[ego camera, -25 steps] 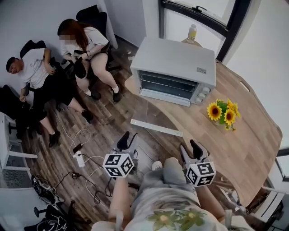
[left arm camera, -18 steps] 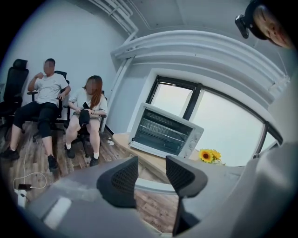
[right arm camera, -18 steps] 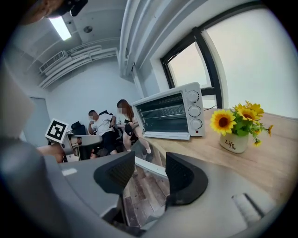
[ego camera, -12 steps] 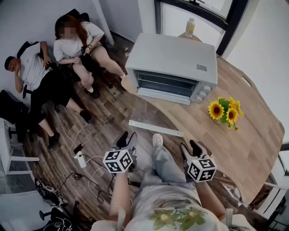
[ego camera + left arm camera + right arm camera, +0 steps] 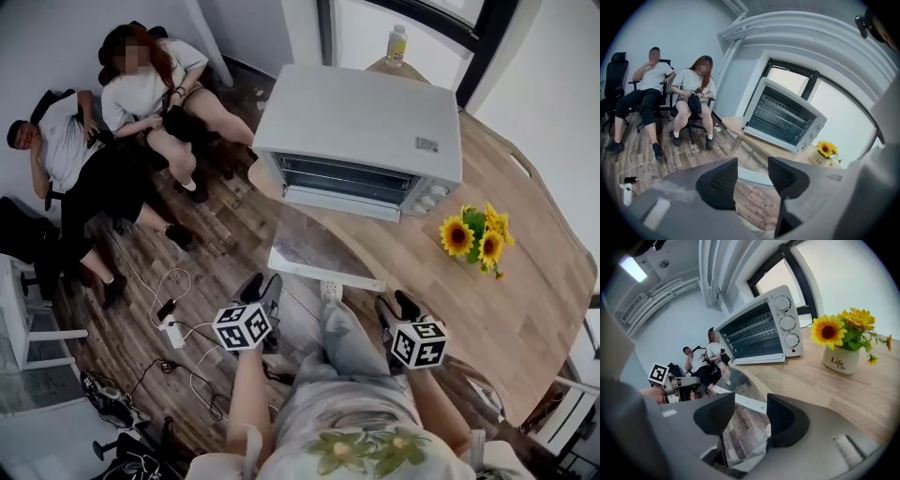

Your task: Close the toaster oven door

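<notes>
Approach stage: toaster oven door [image 5: 323, 246], folded open, is found just ahead, nearer than a second ago; left hand-held gripper [image 5: 262, 284] jaws just widened, right hand-held gripper [image 5: 396, 305] held apart, both empty; lifting awaited

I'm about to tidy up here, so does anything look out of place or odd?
The toaster oven has its glass door folded down flat, with the white handle jutting past the wooden table's curved edge. A power strip and loose cables sprawl across the floor. Nothing looks spilled or broken.
</notes>
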Motion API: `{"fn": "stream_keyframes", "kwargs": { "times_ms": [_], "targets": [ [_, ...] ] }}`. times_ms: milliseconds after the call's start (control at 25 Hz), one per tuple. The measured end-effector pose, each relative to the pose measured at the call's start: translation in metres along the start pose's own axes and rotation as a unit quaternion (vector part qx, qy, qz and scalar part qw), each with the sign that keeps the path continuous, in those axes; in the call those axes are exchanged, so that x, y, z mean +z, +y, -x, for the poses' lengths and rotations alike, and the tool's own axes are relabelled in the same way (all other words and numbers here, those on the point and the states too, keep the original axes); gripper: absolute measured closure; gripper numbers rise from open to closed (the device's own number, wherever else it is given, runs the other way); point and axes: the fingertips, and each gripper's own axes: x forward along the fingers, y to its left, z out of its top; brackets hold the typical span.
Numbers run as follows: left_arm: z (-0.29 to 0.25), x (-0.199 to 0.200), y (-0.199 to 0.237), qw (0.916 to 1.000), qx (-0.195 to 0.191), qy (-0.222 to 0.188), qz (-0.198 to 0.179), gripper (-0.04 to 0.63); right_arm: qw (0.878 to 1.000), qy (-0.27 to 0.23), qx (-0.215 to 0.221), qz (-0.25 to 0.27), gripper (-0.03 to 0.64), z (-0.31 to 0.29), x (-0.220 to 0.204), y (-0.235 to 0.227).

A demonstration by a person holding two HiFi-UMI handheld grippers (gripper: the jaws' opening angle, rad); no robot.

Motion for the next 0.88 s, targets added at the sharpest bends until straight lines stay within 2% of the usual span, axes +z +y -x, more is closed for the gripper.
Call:
{"fn": "stream_keyframes", "kwargs": {
  "times_ms": [440, 880],
  "targets": [
    [-0.048, -0.020, 0.032, 0.9966, -0.013, 0.075, 0.032, 0.347, 0.999, 0.042, -0.021, -0.013, 0.400, -0.036, -0.003, -0.021],
    [-0.073, -0.033, 0.053, 0.9901, -0.028, 0.126, 0.054, 0.339, 0.997, 0.060, -0.034, -0.021, 0.400, -0.053, -0.006, -0.026]
  ]
}}
